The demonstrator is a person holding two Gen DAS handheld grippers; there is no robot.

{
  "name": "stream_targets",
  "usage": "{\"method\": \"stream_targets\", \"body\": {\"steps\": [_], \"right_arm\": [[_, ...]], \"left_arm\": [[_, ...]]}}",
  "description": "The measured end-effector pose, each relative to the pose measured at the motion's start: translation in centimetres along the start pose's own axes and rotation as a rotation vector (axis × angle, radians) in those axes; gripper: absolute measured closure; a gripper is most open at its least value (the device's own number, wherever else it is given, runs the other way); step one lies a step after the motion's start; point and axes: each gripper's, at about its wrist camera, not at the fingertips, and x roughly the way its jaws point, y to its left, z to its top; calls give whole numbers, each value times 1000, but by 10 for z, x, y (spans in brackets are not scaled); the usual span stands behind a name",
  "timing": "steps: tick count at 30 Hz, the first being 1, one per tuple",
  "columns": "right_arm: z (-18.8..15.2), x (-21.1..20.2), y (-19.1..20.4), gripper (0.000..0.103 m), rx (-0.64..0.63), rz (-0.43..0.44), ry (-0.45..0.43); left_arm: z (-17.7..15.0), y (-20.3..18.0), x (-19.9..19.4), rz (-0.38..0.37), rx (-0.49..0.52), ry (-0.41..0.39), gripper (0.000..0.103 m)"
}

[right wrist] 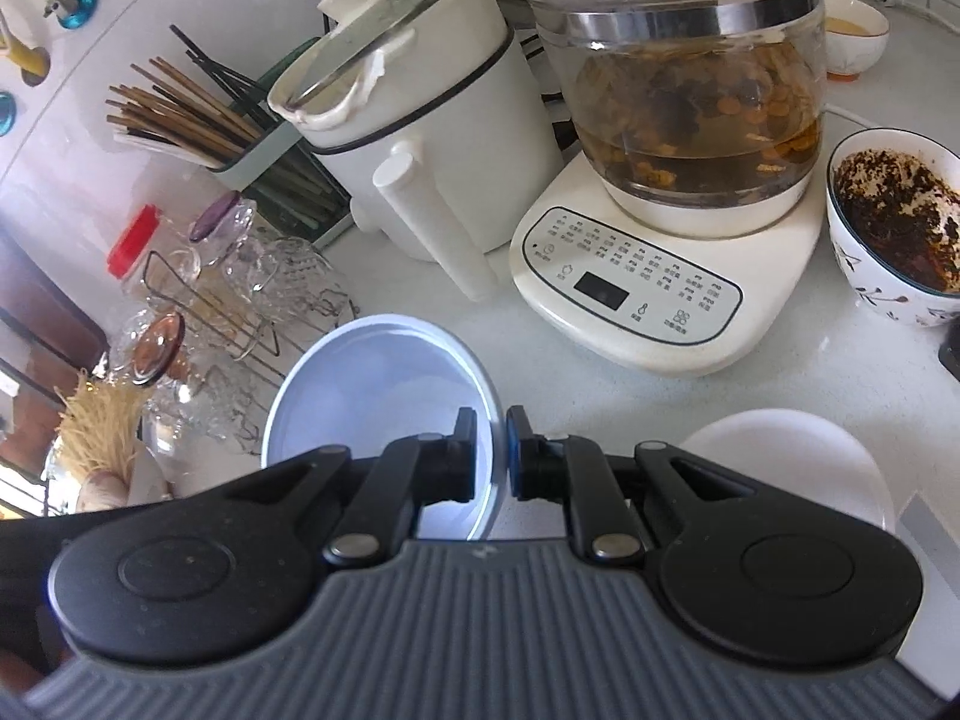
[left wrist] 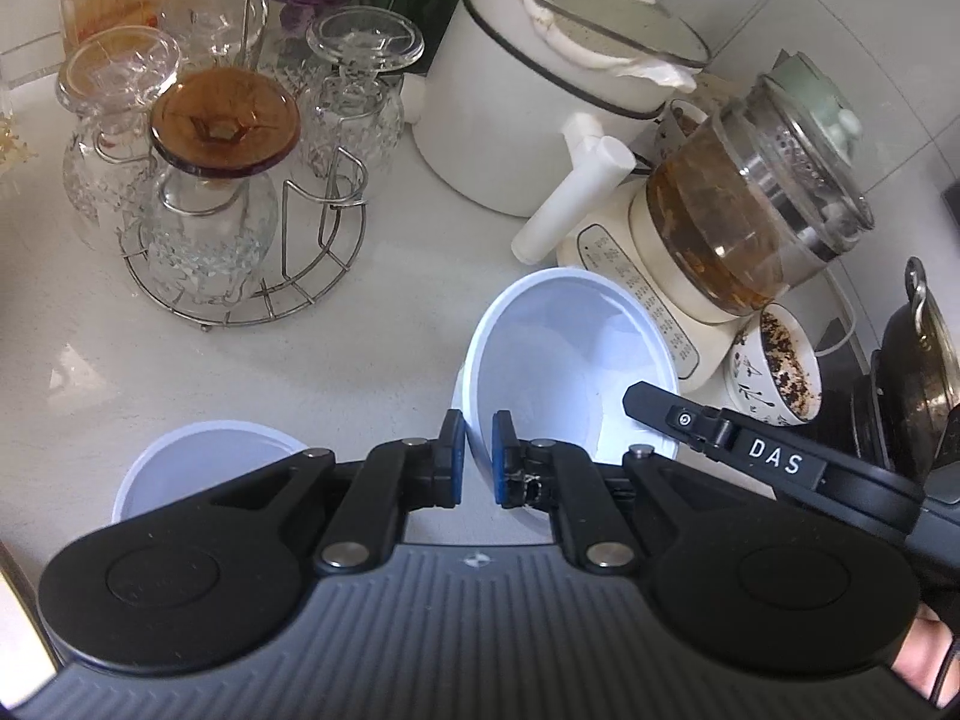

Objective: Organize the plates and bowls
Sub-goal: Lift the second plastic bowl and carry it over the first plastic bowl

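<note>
Nearest the lens, left gripper [left wrist: 477, 462], blue pads drawn in and pinched on the near left rim of a white bowl [left wrist: 558, 360]. Bowl tipped up on edge, hollow facing the camera, above the pale counter [left wrist: 360, 360] and just in front of the cream base of a glass kettle [left wrist: 750, 210] holding brown liquid. At the bowl's right rim, one black finger [left wrist: 774, 456] marked DAS, reaching in from the right. In the right wrist view, right gripper [right wrist: 492, 456] likewise closed tight on a thin white bowl rim, one pad inside and one outside, bowl tilted with its opening toward the left. Whether bowl bottom touching the counter or lifted clear: cannot tell. Low on the left of the left wrist view, a second white bowl [left wrist: 204, 456], partly hidden behind the gripper body. Low on the right of the right wrist view, a white dish [right wrist: 792, 462] flat on the counter. Farther back, a wire rack [left wrist: 252, 300] of upturned glasses, a white pot [left wrist: 510, 120] with a glass lid, and beside the kettle base a patterned bowl [left wrist: 780, 372] smeared with dark residue.
</note>
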Motion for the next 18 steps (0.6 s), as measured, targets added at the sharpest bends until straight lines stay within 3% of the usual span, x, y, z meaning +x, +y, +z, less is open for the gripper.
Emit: {"method": "stream_targets", "body": {"steps": [18], "right_arm": [[-32, -30, 48, 90, 27, 12, -60]], "left_arm": [[-20, 27, -56, 16, 70, -30, 92]]}}
